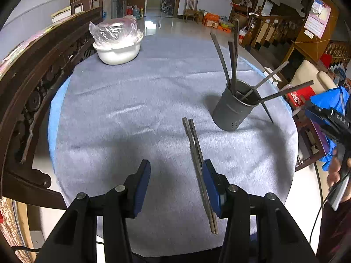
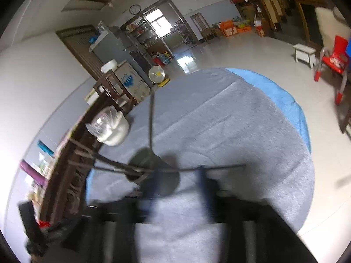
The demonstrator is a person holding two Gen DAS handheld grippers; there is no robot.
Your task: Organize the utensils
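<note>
A dark grey utensil holder [image 1: 233, 107] stands on the grey tablecloth [image 1: 131, 109] at the right, with several dark chopsticks leaning out of it. A pair of chopsticks [image 1: 198, 164] lies flat on the cloth, just inside my left gripper's right finger. My left gripper [image 1: 176, 176] is open and holds nothing. In the blurred right wrist view my right gripper [image 2: 177, 186] is open just above the holder [image 2: 151, 171], and a chopstick [image 2: 215, 167] lies across in front of its fingers.
A white bowl covered in plastic wrap [image 1: 117, 43] sits at the far left of the table, also in the right wrist view [image 2: 111, 129]. A carved dark wooden chair back [image 1: 33, 92] borders the table's left side. Chairs and a stool stand on the floor beyond.
</note>
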